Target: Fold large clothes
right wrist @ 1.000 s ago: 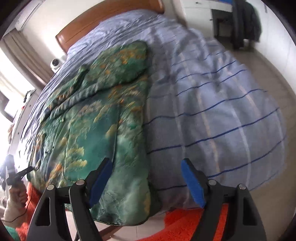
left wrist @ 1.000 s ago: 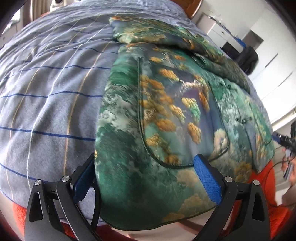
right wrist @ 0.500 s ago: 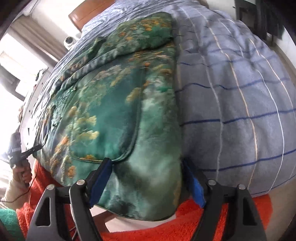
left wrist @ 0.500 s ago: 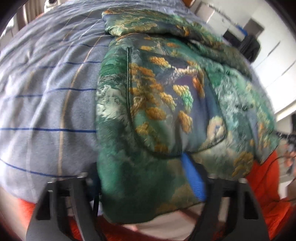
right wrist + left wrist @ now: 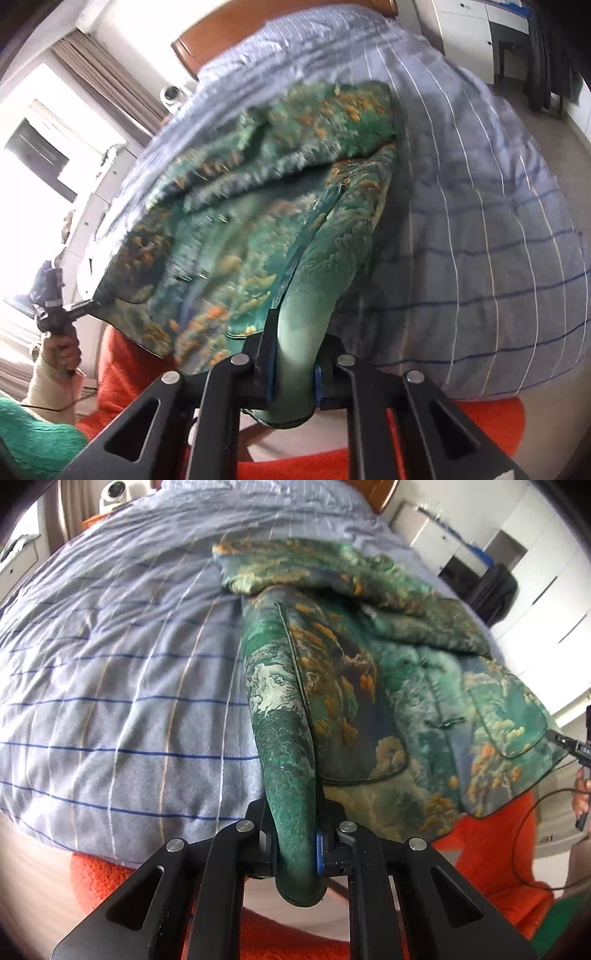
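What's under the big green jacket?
The green jacket lies on a striped blue blanket covering the bed. Its bottom edge hangs over an orange rug. The blanket right beneath the jacket is covered, so nothing there shows.

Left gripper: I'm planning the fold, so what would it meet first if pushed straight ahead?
The left gripper, shut on the jacket, would first meet that jacket's bunched hem, then probably the striped bedspread.

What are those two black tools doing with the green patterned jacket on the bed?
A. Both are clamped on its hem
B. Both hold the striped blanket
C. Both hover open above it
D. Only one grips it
A: the left tool and right tool each pinch a bunched corner of the jacket hem between their blue pads.
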The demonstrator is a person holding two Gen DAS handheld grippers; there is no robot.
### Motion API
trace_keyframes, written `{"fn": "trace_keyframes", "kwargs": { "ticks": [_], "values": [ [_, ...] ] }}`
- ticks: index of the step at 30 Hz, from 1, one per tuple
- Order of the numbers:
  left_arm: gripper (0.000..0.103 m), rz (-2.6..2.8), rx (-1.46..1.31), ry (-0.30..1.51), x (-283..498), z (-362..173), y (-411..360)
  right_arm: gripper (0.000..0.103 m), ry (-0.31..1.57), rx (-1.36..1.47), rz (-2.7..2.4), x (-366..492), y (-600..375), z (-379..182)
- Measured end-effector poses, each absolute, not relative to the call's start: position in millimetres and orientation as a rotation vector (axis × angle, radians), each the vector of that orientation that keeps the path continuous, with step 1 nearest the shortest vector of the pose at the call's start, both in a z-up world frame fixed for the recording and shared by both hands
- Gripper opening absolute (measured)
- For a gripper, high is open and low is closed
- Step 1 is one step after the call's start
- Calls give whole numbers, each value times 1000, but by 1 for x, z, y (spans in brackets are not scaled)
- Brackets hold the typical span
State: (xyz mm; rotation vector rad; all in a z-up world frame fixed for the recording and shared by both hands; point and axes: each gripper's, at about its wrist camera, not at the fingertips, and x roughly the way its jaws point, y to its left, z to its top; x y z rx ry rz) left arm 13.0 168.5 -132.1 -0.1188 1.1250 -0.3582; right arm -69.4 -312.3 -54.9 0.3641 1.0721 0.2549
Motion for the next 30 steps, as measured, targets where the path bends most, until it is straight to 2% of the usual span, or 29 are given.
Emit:
{"fn": "trace_keyframes", "kwargs": {
  "ticks": [9, 14, 19, 24, 30],
  "values": [
    [12, -344, -111, 1129, -6, -122, 174, 14, 1080, 347, 300, -88, -310, -38],
    [12, -354, -177, 1184, -47, -111, 198, 13, 1124, 430, 335, -109, -320, -31],
    [11, -365, -297, 1177, -68, -69, 234, 13, 1073, 605, 407, -140, -338, 7],
    [11, -410, -308, 984, -7, -26, 237, 13, 919, 617, 441, -104, -346, 32],
    [11, -372, -366, 947, 117, -40, 221, 13, 800, 697, 373, 14, -379, 2]
  ]
}}
